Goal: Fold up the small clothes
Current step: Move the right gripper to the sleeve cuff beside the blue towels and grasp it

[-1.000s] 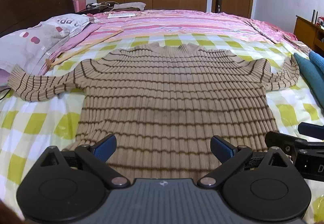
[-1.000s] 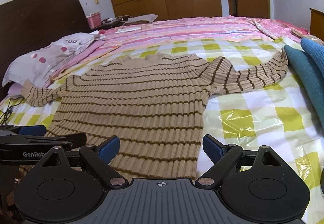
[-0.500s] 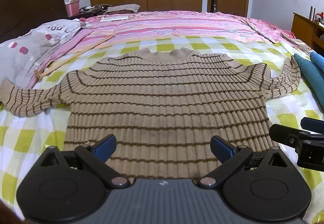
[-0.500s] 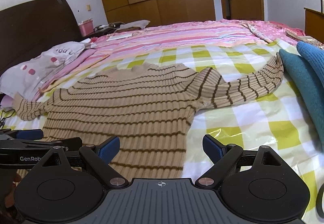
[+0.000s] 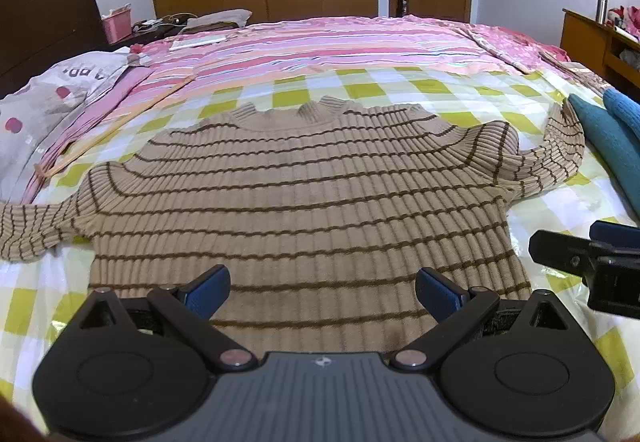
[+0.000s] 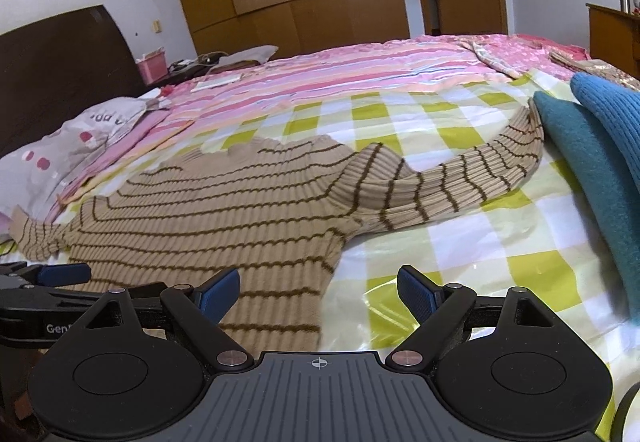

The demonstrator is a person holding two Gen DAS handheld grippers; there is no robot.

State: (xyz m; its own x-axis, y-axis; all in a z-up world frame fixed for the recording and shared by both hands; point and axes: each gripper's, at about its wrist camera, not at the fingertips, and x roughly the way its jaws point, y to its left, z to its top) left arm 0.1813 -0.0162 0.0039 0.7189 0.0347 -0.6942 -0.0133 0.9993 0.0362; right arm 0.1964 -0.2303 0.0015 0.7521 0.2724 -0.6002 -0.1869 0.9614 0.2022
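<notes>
A tan sweater with brown stripes (image 5: 296,202) lies flat on the yellow-checked sheet, collar at the far side, sleeves spread left and right. It also shows in the right wrist view (image 6: 224,218), with its right sleeve (image 6: 460,182) reaching toward the blue clothes. My left gripper (image 5: 322,292) is open and empty above the sweater's near hem. My right gripper (image 6: 318,292) is open and empty above the hem's right corner. The right gripper's tip shows in the left wrist view (image 5: 576,254), and the left gripper's tip in the right wrist view (image 6: 52,278).
Teal and blue knitwear (image 6: 592,162) lies at the right edge of the bed. A spotted pillow (image 5: 44,98) and pink striped bedding (image 5: 320,46) lie at the left and far side. A dark headboard (image 6: 52,54) stands on the left.
Both grippers have pulled back toward the near side and risen a little. The sweater looks smaller and farther away. It has not moved.
</notes>
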